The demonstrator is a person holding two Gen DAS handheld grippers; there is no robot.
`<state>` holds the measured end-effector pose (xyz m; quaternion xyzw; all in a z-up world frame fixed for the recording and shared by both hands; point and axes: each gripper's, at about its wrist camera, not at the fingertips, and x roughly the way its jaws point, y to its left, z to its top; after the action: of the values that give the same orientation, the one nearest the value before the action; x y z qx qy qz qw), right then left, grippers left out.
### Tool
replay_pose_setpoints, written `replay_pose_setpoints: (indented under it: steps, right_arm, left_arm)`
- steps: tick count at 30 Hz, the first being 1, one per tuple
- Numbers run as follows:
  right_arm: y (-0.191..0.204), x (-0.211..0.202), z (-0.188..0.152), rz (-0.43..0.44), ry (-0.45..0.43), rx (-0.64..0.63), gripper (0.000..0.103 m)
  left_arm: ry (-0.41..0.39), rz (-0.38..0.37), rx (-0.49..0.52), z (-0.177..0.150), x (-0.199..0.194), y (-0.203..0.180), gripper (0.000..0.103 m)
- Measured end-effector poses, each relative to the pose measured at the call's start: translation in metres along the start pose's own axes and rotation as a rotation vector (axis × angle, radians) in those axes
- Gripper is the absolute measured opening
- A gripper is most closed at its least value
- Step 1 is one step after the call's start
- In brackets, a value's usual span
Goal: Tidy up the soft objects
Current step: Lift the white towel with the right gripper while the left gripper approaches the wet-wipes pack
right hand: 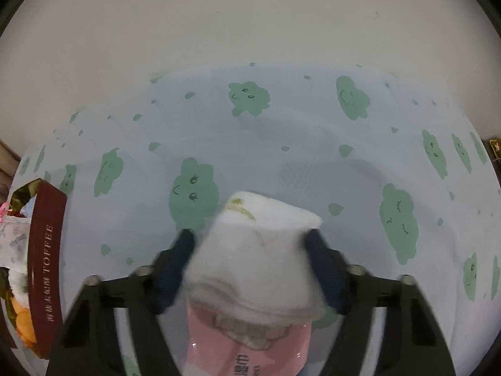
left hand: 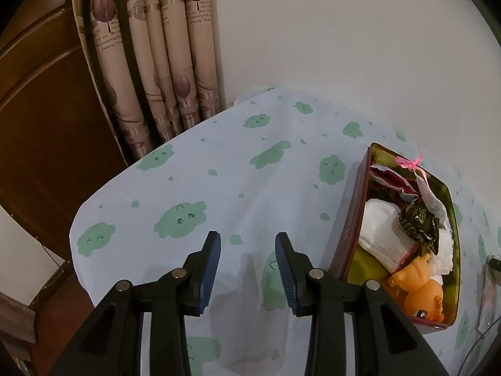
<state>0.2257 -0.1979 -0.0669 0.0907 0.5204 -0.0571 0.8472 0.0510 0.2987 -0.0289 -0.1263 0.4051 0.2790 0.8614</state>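
1. The right gripper [right hand: 250,269] holds a white sock [right hand: 253,250] between its blue pads [right hand: 175,269], the fingers closed in on the soft bundle from both sides. The sock hangs above the cloud-print tablecloth [right hand: 313,125] — it looks lifted clear of it, though the blur makes that hard to confirm.

2. Below the sock lies a pink packet [right hand: 238,347] with printed text; whether the sock touches it I cannot tell.

3. The left gripper [left hand: 247,266] is empty, its fingers spread wide over bare cloth, just beside the near wall of the toffee tin [left hand: 350,225].

4. The tin sits open on the table and already holds a white folded cloth [left hand: 382,228], a dark patterned piece [left hand: 416,219], an orange toy [left hand: 422,285] and a small pouch with a pink bow [left hand: 410,161]. From the right wrist view the tin [right hand: 43,263] stands at the far left edge, well apart from the sock.

5. The step in hand appears to be carrying the sock to the tin — pick done, placement not yet.

6. The next move calls for a sweep to the left, over the tin's rim, then a release above a free spot. The tin is crowded, so the sock may need pressing down.
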Motion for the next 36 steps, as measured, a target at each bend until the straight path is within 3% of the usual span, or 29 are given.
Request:
replay_pose_setpoints:
  steps: [4,6,9,17,24,27,30,31,32,33,36]
  right_arm:
    - [-0.012,-0.011,-0.002,0.049,-0.034,-0.017,0.032]
    - [-0.014,-0.018,-0.004,0.032,-0.052,-0.050,0.024]
    - [-0.019,-0.028,-0.010,0.036,-0.065,-0.077,0.023]
    - [-0.049,-0.055,-0.038,-0.062,-0.151,-0.182,0.022]
    - [-0.099,-0.055,-0.061,-0.122,-0.148,-0.161,0.023]
    - [-0.115,-0.058,-0.069,-0.158,-0.164,-0.167,0.023]
    - [-0.128,-0.059,-0.076,-0.190,-0.176,-0.173,0.023]
    - [-0.133,-0.058,-0.078,-0.200,-0.181,-0.169,0.023]
    - [-0.135,-0.057,-0.079,-0.203,-0.183,-0.163,0.024]
    - [-0.140,-0.055,-0.081,-0.192,-0.179,-0.149,0.025]
    - [-0.146,-0.050,-0.087,-0.163,-0.182,-0.127,0.028]
  left_arm:
    - [0.004,0.001,0.000,0.000,0.000,0.000,0.037]
    - [-0.001,0.006,0.005,0.000,0.001,0.000,0.037]
    - [-0.004,0.009,0.016,0.000,0.001,-0.002,0.037]
    - [-0.035,0.016,0.048,-0.002,-0.008,-0.011,0.037]
    - [-0.021,-0.055,0.115,-0.007,-0.021,-0.039,0.037]
    - [-0.019,-0.109,0.175,-0.011,-0.032,-0.063,0.037]
    - [-0.011,-0.240,0.237,-0.015,-0.045,-0.096,0.037]
    - [0.003,-0.314,0.260,-0.018,-0.051,-0.111,0.042]
    - [0.021,-0.360,0.277,-0.021,-0.053,-0.123,0.060]
    - [0.041,-0.415,0.298,-0.023,-0.056,-0.136,0.066]
    - [0.049,-0.533,0.376,-0.036,-0.070,-0.181,0.067]
